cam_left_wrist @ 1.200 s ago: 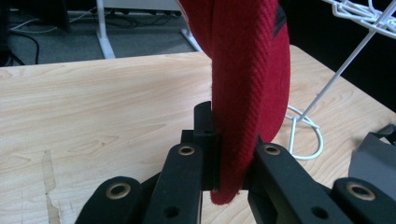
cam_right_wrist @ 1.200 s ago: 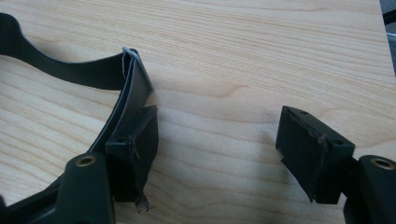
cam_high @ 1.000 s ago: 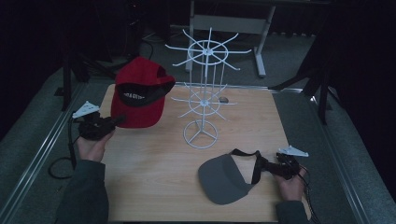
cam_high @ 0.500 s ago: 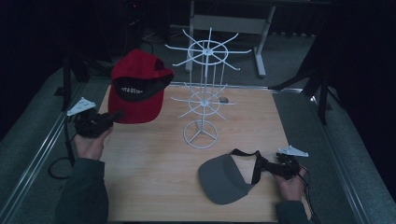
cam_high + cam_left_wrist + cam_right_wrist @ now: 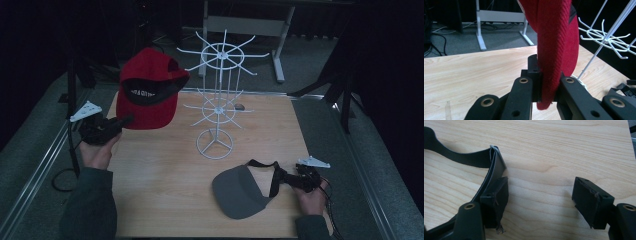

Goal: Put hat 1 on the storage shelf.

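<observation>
While the left gripper (image 5: 121,121) clamps the brim edge of a red baseball cap (image 5: 150,90), the cap hangs lifted above the wooden table (image 5: 165,195), near the white wire display rack (image 5: 220,100), likely so it can be hooked on a prong. At the table's near right, the right gripper (image 5: 292,178) rests open, one jaw beside the strap of a grey visor (image 5: 240,192) lying flat.

— What stands in the middle of the worktop (image 5: 165,200)?

— A white wire rack (image 5: 218,107), upright on a ring base, with two tiers of spokes fanning out.

— Anything behind it?

— A small dark thing (image 5: 239,106) on the wood, too small to tell. Beyond the far edge, a grey metal stand (image 5: 247,25) on the floor.
</observation>
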`<state>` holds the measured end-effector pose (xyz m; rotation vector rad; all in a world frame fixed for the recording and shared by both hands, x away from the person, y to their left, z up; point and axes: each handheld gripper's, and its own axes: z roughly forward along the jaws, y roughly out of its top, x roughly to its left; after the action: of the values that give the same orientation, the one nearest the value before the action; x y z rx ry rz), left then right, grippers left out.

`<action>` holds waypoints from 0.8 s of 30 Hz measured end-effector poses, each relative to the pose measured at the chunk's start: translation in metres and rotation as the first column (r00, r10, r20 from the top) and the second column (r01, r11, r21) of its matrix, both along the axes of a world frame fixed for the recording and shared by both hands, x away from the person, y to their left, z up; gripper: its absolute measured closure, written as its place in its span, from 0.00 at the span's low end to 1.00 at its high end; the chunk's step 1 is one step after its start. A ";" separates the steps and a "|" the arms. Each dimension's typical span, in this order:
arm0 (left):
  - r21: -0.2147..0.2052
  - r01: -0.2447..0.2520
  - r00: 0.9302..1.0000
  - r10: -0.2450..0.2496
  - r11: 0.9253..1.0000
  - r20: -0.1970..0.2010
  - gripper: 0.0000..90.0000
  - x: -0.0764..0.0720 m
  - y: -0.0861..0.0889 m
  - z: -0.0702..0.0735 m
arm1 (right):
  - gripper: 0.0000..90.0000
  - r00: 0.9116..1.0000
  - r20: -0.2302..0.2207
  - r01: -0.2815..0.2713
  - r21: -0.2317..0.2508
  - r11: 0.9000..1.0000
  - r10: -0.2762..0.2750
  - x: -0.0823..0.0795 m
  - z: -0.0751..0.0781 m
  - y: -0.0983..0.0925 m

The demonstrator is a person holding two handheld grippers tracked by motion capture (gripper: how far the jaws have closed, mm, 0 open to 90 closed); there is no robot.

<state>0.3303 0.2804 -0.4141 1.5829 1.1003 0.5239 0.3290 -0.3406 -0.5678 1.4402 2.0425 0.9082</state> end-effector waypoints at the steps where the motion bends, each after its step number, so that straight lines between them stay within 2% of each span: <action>1: 0.000 0.002 1.000 -0.002 1.000 0.005 0.96 0.000 0.000 0.001 | 0.33 1.000 0.000 0.000 0.000 1.000 0.000 0.000 0.000 0.000; 24: -0.024 0.001 0.998 0.000 1.000 0.062 0.96 -0.006 -0.001 0.015 | 0.33 1.000 0.000 0.000 0.000 1.000 0.000 0.000 0.000 0.000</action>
<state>0.3239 0.2798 -0.3994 1.5359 1.0559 0.5541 0.3290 -0.3406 -0.5678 1.4405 2.0422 0.9084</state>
